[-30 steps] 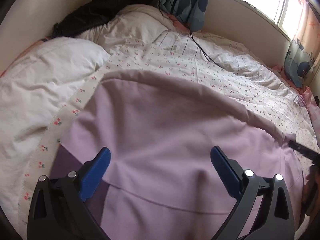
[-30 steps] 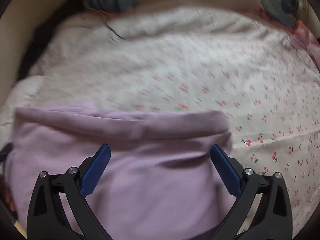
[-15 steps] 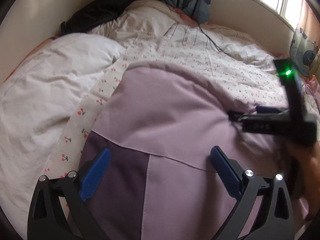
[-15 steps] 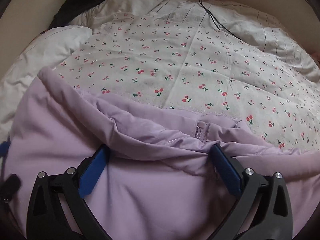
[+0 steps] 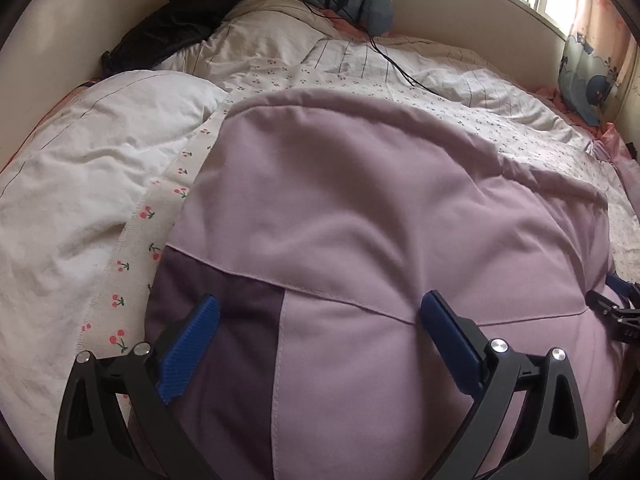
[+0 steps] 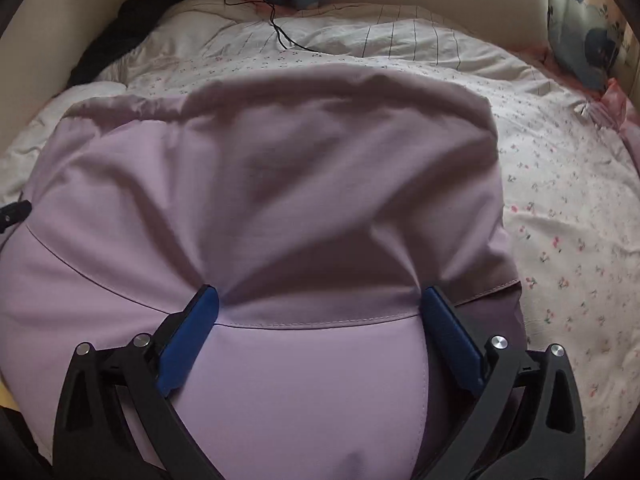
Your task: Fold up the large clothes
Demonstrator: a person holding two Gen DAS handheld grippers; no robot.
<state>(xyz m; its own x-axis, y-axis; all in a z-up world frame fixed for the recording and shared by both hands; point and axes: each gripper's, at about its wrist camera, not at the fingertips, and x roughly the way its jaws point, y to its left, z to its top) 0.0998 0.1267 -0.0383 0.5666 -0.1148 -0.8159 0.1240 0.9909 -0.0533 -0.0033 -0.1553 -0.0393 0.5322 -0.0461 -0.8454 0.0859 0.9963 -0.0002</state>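
A lilac garment (image 5: 360, 208) lies spread over the bed (image 5: 500, 120), filling the middle and lower part of both views. It has a darker purple panel (image 5: 224, 320) at the lower left of the left view, with seams running across the cloth.

The left gripper (image 5: 320, 320) hangs low over the garment with its blue fingers (image 5: 188, 344) wide apart, nothing between them but the cloth beneath. The right gripper (image 6: 320, 312) also has its fingers (image 6: 188, 340) spread apart; they sit at a seam where the fabric puckers toward the tips, though I cannot tell whether they press it. Part of the right gripper shows at the right edge of the left view.

A white pillow (image 5: 92, 152) lies to the left of the garment. A dark bundle (image 5: 192, 12) sits at the upper left by the wall, and a thin black cable (image 5: 396, 64) trails over the cherry-print sheet (image 6: 560, 220). A curtain (image 5: 588, 68) hangs at the upper right.
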